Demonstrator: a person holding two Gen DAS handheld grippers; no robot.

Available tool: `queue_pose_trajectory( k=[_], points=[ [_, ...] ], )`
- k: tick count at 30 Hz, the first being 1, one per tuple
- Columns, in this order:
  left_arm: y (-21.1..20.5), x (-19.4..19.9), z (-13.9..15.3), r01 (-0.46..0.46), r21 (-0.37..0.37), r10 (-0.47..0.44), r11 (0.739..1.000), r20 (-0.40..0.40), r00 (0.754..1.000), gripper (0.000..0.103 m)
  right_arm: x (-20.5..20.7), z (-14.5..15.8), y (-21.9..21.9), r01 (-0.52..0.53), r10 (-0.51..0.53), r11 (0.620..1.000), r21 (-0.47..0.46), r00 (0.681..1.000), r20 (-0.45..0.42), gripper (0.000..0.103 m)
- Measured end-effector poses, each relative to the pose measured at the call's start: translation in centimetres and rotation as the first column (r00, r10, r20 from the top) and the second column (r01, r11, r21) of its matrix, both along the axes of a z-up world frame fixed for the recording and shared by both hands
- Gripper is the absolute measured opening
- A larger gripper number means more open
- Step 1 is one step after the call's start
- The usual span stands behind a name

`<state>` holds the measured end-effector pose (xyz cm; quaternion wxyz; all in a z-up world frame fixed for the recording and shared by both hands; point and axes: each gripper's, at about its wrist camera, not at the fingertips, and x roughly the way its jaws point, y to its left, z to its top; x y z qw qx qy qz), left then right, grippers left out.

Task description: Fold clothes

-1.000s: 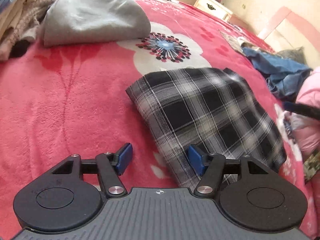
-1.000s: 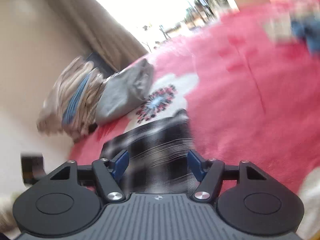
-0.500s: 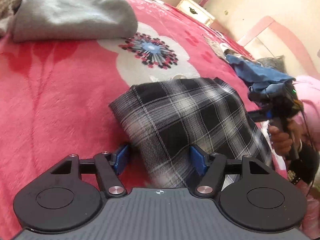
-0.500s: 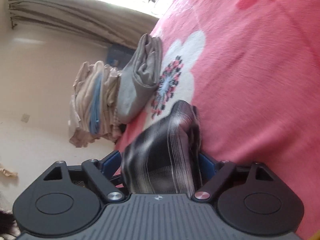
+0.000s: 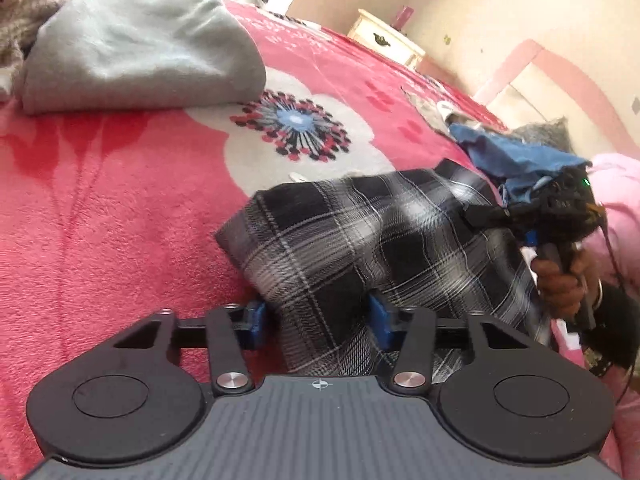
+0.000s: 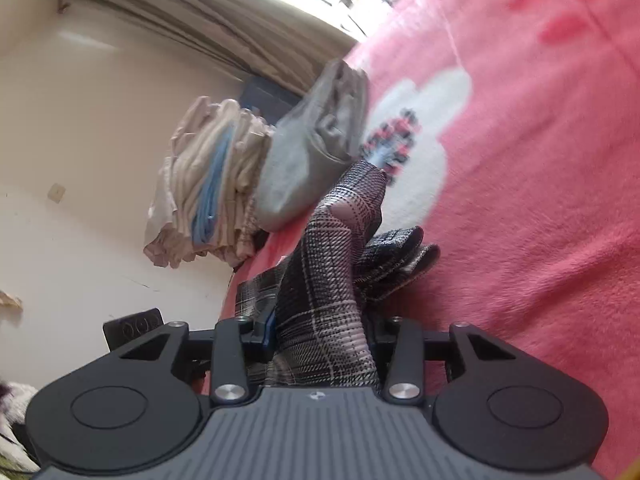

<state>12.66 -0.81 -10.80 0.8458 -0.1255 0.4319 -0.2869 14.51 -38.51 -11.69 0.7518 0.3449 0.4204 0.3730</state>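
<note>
A folded black-and-white plaid garment lies on the red floral blanket. My left gripper is shut on its thick near edge, and the cloth fills the gap between the blue pads. At the garment's right edge a hand holds my right gripper. In the right wrist view that gripper is shut on the plaid garment, which rises in a bunched fold above the blanket.
A folded grey garment sits at the back left, next to a stack of folded clothes. A crumpled blue garment lies at the right. A white nightstand and a pink headboard stand beyond the bed.
Both grippers moved onto the plaid garment and narrowed their fingers on it. The right gripper's end of the cloth has risen off the blanket.
</note>
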Motion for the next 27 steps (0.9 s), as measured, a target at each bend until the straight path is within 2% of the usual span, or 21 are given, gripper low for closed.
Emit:
queue_pose_trajectory(
  k=[1, 4, 10, 15, 21, 27],
  points=[
    [0.1, -0.2, 0.4, -0.003, -0.006, 0.003, 1.000, 0.007, 1.000, 0.035, -0.6, 0.7, 0.1, 0.006, -0.005, 1.000, -0.009, 1.000, 0.023, 0.042],
    [0.1, -1.1, 1.9, -0.003, -0.007, 0.003, 1.000, 0.042, 0.999, 0.027, -2.3, 2.9, 0.5, 0.023, -0.020, 0.999, -0.035, 0.995, 0.093, 0.041],
    [0.7, -3.2, 5.1, -0.056, -0.008, 0.057, 0.998, 0.091, 0.994, 0.024, -5.2, 6.9, 2.2, 0.046, -0.037, 0.998, -0.037, 0.976, 0.215, 0.040],
    [2.5, -4.4, 8.5, -0.129, -0.023, 0.131, 0.991, 0.155, 0.979, 0.023, -4.6, 9.5, 4.8, 0.035, -0.029, 0.999, -0.015, 0.954, 0.299, 0.040],
    [4.8, -3.2, 12.3, -0.230, 0.016, 0.215, 0.973, 0.295, 0.931, 0.023, 0.0, 11.3, 8.5, 0.027, -0.034, 0.999, 0.026, 0.937, 0.349, 0.040],
    [5.7, 1.5, 14.1, -0.355, 0.084, 0.293, 0.931, 0.409, 0.864, 0.023, 6.7, 12.6, 12.5, 0.028, -0.032, 0.999, 0.016, 0.931, 0.364, 0.040]
  ],
)
